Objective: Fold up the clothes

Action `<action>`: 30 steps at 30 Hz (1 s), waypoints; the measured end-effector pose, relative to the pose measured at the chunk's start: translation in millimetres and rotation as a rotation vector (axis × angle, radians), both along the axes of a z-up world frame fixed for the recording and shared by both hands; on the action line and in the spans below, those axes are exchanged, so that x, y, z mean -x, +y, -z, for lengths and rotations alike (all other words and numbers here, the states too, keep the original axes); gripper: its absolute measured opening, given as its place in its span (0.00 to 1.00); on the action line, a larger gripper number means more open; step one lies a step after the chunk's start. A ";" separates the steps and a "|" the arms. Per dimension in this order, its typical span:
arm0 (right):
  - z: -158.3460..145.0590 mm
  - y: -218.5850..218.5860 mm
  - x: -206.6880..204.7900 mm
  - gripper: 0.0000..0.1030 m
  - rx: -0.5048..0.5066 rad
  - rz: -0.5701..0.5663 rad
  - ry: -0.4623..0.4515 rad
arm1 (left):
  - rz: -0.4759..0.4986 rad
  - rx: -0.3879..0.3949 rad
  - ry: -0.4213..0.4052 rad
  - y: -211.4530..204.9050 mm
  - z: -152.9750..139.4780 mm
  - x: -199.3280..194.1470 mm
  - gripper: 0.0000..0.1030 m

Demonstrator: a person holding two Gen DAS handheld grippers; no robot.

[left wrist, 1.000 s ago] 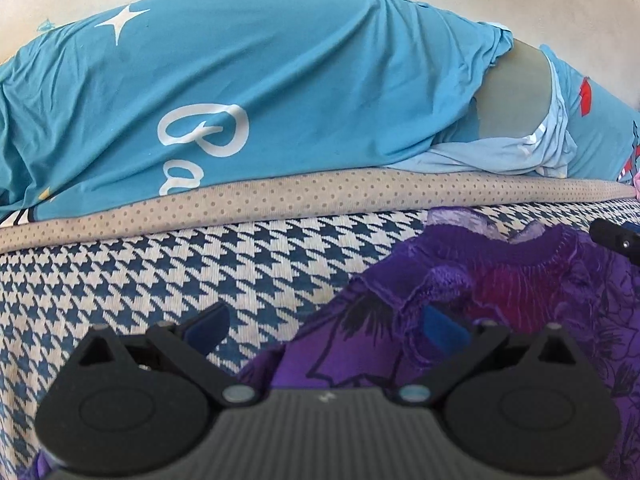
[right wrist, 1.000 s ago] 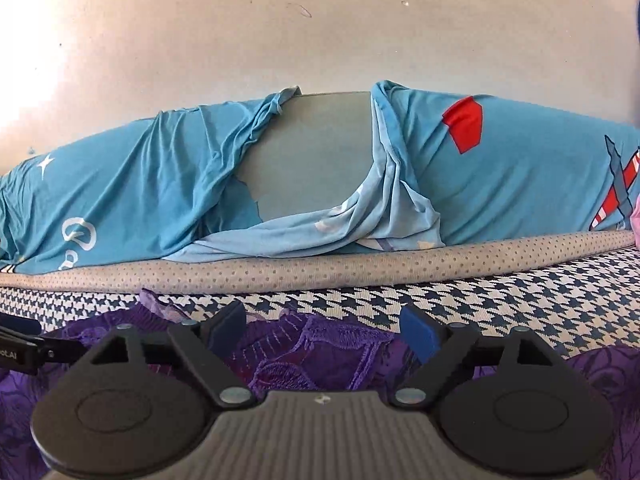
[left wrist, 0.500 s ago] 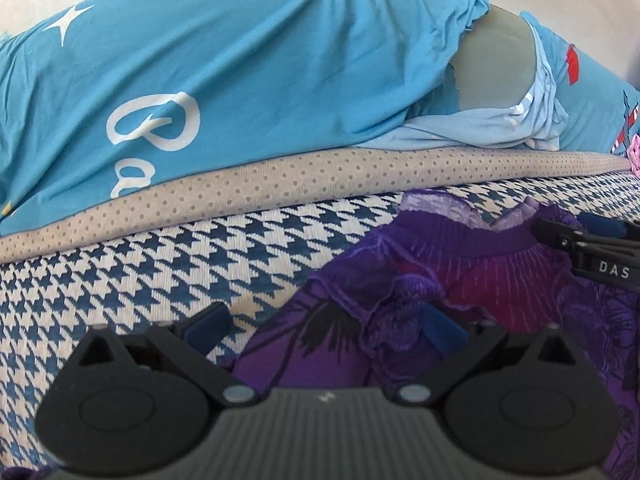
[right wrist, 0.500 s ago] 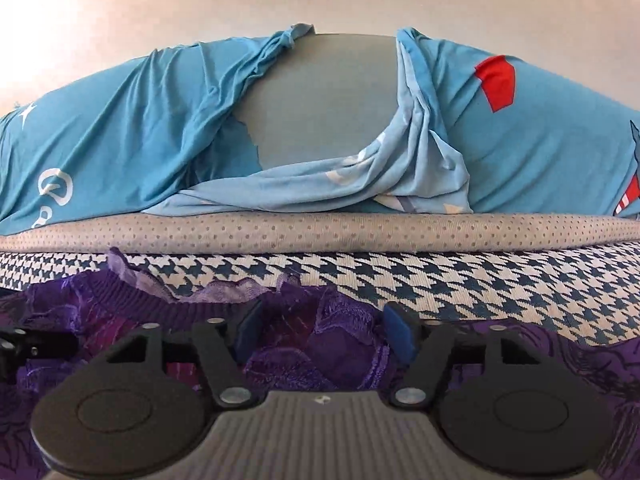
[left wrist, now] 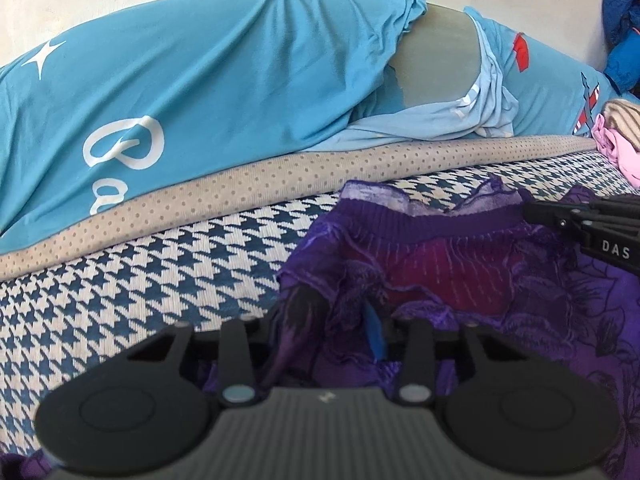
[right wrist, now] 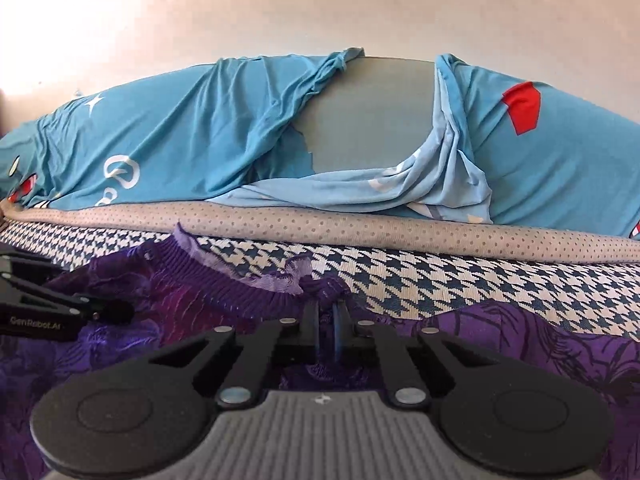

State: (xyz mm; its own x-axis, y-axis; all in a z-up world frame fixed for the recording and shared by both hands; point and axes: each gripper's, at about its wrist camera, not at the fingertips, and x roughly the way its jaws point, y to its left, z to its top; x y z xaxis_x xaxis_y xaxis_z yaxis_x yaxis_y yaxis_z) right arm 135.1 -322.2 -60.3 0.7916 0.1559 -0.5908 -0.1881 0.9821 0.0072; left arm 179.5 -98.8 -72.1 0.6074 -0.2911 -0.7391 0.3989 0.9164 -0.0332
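A purple floral garment (left wrist: 460, 272) with a ribbed neckband and lace trim lies crumpled on the houndstooth bed cover (left wrist: 140, 280). My left gripper (left wrist: 326, 332) is closing, with a bunched fold of the garment's left side between its jaws and the blue pad against the cloth. In the right wrist view the garment (right wrist: 200, 292) spreads across the lower frame. My right gripper (right wrist: 326, 320) is shut on it at the right end of the neckband. Each gripper shows at the edge of the other's view: the right one (left wrist: 560, 220) and the left one (right wrist: 100, 312).
A blue printed sheet (left wrist: 240, 80) drapes over a long bolster along the wall, leaving a grey patch (right wrist: 372, 112) bare. A beige dotted band (left wrist: 280, 184) runs in front of it. Pink and striped clothes (left wrist: 616, 136) lie far right, below a dark blue item (left wrist: 620, 20).
Both grippers have closed from wide open, each taking a fold of the purple garment. The left one has shifted right over the cloth; the right one has moved up to the neckband.
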 end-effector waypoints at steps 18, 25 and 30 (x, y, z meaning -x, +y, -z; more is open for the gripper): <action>-1.8 -2.6 25.1 0.15 0.010 -0.108 0.019 | 0.090 -0.048 -0.002 -7.1 -0.5 55.4 0.41; -6.0 3.4 11.3 0.46 0.013 -0.093 -0.048 | 0.007 0.083 0.017 9.5 -4.0 31.0 0.77; 6.5 8.5 -3.7 0.52 0.028 -0.111 0.002 | -0.014 0.086 0.021 8.1 1.4 15.8 0.85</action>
State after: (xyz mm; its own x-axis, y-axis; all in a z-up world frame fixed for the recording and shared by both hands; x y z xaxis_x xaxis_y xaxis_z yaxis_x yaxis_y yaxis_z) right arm 138.9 -313.7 -66.8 0.7690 0.2263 -0.5978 -0.2961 0.9550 -0.0194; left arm 163.8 -90.7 -73.5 0.5965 -0.3454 -0.7245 0.3843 0.9154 -0.1200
